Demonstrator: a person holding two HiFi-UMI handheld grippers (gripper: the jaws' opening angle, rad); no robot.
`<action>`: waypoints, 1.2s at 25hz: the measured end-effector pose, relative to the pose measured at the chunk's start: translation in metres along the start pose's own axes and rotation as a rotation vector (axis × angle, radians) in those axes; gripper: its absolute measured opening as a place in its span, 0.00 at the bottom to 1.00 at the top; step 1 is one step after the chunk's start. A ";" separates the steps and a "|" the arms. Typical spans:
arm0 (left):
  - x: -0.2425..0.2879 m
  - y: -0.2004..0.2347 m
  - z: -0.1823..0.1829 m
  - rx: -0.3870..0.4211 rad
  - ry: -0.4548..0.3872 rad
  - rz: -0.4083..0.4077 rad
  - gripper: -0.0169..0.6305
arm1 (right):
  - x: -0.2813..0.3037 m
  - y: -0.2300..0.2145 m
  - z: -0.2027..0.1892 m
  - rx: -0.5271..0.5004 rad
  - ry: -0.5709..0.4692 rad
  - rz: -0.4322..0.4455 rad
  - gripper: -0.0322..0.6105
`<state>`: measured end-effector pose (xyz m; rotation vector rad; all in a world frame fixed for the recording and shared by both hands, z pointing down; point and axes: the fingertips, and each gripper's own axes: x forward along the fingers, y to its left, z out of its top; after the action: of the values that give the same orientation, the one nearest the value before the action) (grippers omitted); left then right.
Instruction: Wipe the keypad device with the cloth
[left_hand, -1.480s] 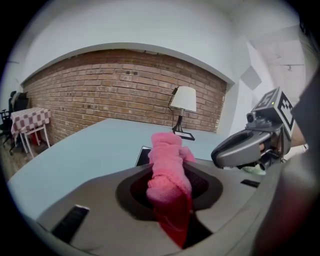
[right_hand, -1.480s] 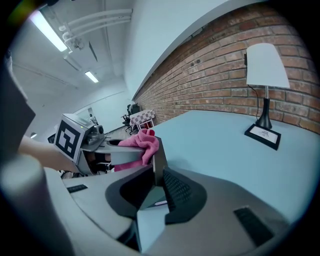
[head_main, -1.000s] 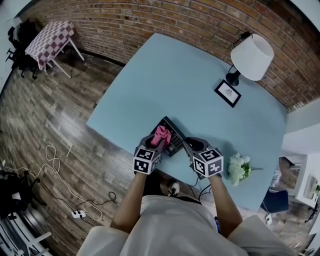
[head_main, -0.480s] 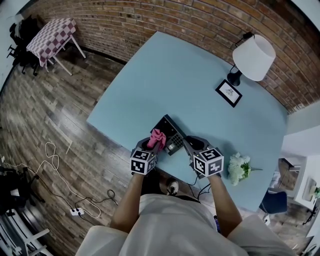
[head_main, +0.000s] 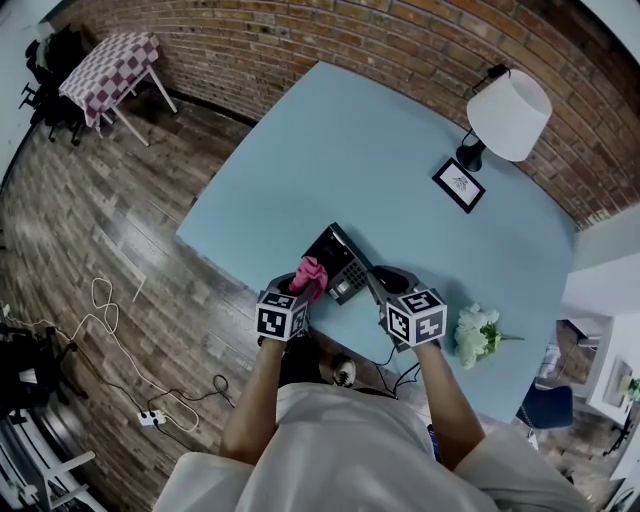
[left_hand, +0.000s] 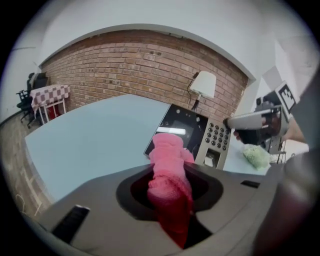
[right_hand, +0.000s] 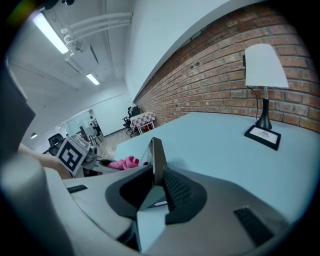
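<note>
The keypad device (head_main: 341, 257), black with a dark screen and a grey keypad, rests near the table's front edge, tipped up on its edge. My right gripper (head_main: 376, 284) is shut on its right side; the thin edge of the device (right_hand: 157, 159) stands between the jaws. My left gripper (head_main: 303, 287) is shut on a bunched pink cloth (head_main: 309, 276). In the left gripper view the pink cloth (left_hand: 169, 172) sticks out just before the device's screen (left_hand: 183, 131), at its lower edge. The keypad (left_hand: 217, 136) is uncovered.
On the light blue table (head_main: 360, 160) stand a white lamp (head_main: 508, 112) and a small picture frame (head_main: 457, 185) at the far right. A bunch of white flowers (head_main: 477, 335) lies right of my right gripper. The table's front edge (head_main: 235, 280) runs just under both grippers.
My left gripper has drawn the pink cloth back toward me and leftward, from the device's screen down to its near edge. The right gripper keeps its hold.
</note>
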<state>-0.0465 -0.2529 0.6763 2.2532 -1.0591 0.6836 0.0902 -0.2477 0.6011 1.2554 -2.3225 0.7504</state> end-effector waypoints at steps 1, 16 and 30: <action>-0.006 -0.004 0.011 -0.007 -0.031 -0.011 0.25 | -0.001 0.000 0.000 -0.010 0.000 0.001 0.19; 0.016 -0.095 0.093 0.214 -0.147 -0.127 0.26 | -0.002 0.001 -0.003 0.005 -0.003 0.039 0.20; 0.015 -0.068 0.042 0.168 -0.090 -0.097 0.26 | -0.004 -0.002 -0.004 0.018 -0.019 0.047 0.20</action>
<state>0.0250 -0.2520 0.6377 2.4829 -0.9579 0.6579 0.0941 -0.2428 0.6025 1.2240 -2.3732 0.7801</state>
